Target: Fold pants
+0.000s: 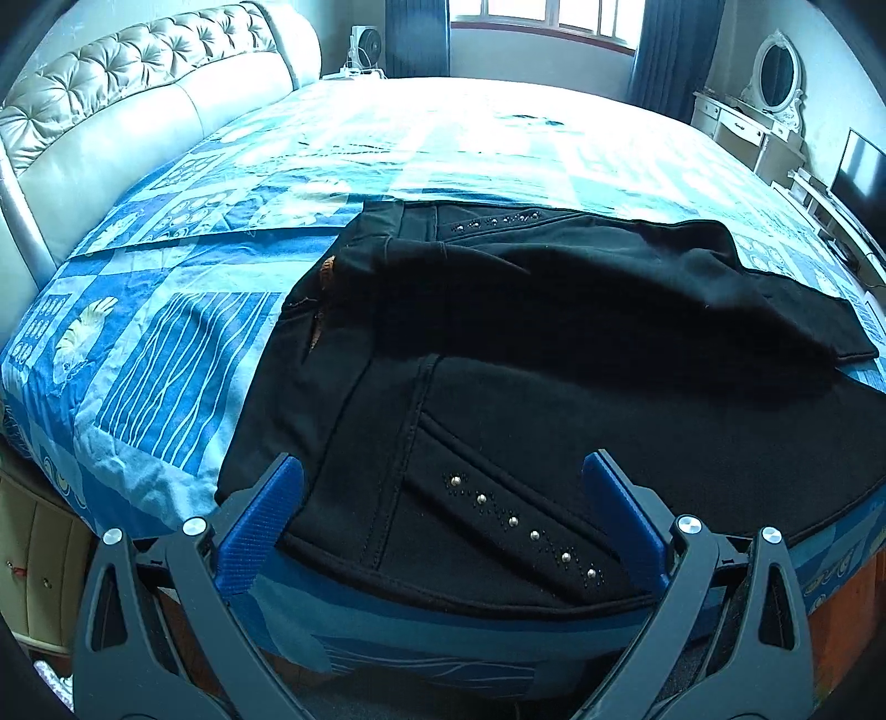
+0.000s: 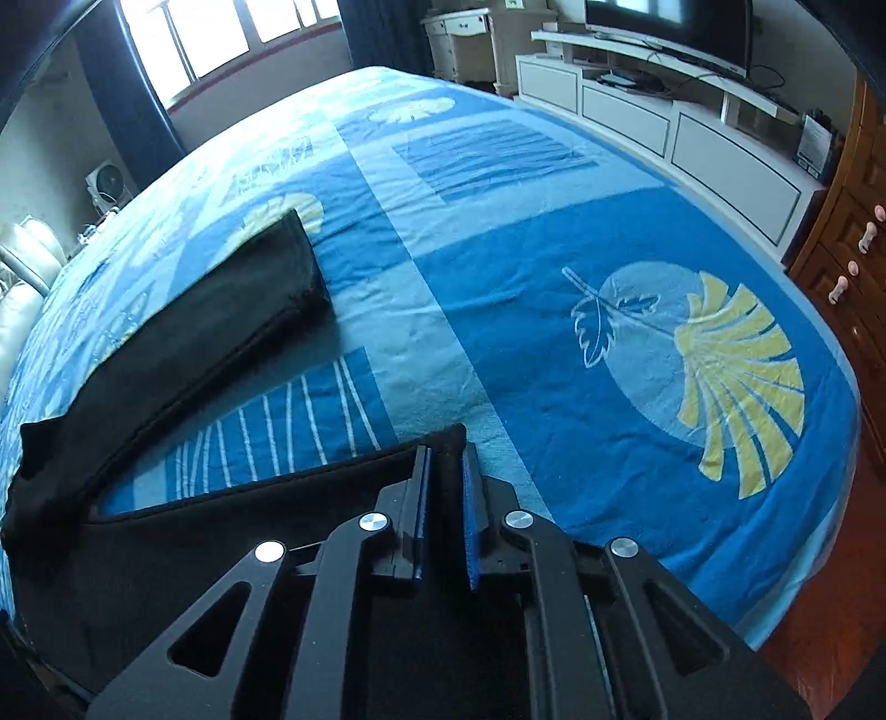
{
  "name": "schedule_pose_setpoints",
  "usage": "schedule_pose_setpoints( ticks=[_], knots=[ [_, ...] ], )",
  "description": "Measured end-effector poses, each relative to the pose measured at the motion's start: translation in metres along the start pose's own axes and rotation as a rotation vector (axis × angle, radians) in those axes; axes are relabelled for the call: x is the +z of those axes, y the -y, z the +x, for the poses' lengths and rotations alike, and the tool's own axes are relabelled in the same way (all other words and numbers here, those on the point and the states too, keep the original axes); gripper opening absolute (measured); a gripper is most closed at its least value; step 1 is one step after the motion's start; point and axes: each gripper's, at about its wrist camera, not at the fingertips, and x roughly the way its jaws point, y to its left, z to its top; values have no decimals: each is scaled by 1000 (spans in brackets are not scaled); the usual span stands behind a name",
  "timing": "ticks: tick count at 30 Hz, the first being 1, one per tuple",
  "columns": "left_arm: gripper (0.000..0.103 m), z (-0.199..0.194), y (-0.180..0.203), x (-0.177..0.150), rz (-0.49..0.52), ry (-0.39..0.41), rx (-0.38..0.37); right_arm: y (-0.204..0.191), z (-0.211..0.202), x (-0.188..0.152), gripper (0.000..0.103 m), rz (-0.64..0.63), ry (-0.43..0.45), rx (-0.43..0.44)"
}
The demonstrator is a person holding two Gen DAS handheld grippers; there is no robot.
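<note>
Black pants [image 1: 554, 343] lie spread on the blue patterned bed cover [image 1: 166, 332]. The waist end, with a studded pocket [image 1: 520, 526], is at the near bed edge. My left gripper [image 1: 443, 471] stands open over that waist, its blue pads apart on either side of the pocket and not pressing cloth. In the right wrist view one pant leg [image 2: 194, 332] runs away to the left. The near leg's hem [image 2: 437, 440] sits pinched between the blue pads of my right gripper [image 2: 446, 448], which is shut on it.
A padded headboard [image 1: 138, 94] bounds the bed at the left. A fan [image 1: 365, 44] and a dressing table with mirror [image 1: 764, 111] stand behind. A white TV stand [image 2: 664, 122] and wooden drawers [image 2: 847, 266] flank the bed's right side. Wide bare cover [image 2: 554, 277] lies ahead.
</note>
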Motion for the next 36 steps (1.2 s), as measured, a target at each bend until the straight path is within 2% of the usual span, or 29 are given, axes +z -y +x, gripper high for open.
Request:
schedule_pose_setpoints(
  ticks=[3,5,6,8,9,10,12,16,18,20,22,24,28,31,34,35,36],
  knots=[
    [101,11,-8,7,20,-48,-7,16,-12,2,38,137,58,-21],
    [101,13,-17,12,47,-51,6,16,-33,5,38,194,130,-73],
    [101,14,-22,15,62,-44,15,8,-42,9,38,195,156,-54],
    [101,16,-31,25,109,-32,37,-26,-54,18,39,128,170,46],
    [101,19,-36,32,127,-27,60,-51,-58,21,47,74,171,88],
    [101,22,-42,40,135,-25,86,-78,-62,23,59,12,174,134],
    [101,35,-59,60,125,-48,70,-139,-64,24,64,-109,164,250],
    [101,73,-86,104,114,-147,-19,-264,-50,14,64,-326,58,464],
    [101,89,-95,122,121,-148,-65,-322,-43,3,64,-434,4,541],
    [101,109,-106,142,93,-163,-175,-373,-33,-7,64,-528,-41,584],
    [101,128,-111,156,64,-170,-251,-411,-23,-15,65,-601,-74,608],
    [101,148,-113,168,60,-163,-303,-440,-11,-21,65,-654,-115,625],
    [99,180,-114,180,80,-184,-346,-473,13,-22,65,-702,-180,635],
    [99,201,-113,181,88,-223,-371,-485,26,-17,65,-698,-220,658],
    [99,210,-109,182,113,-218,-391,-490,36,-12,65,-686,-245,675],
    [98,210,-108,183,117,-206,-403,-491,39,-11,65,-682,-255,682],
    [92,210,-106,185,115,-198,-419,-496,42,-10,65,-681,-261,684]
  ],
)
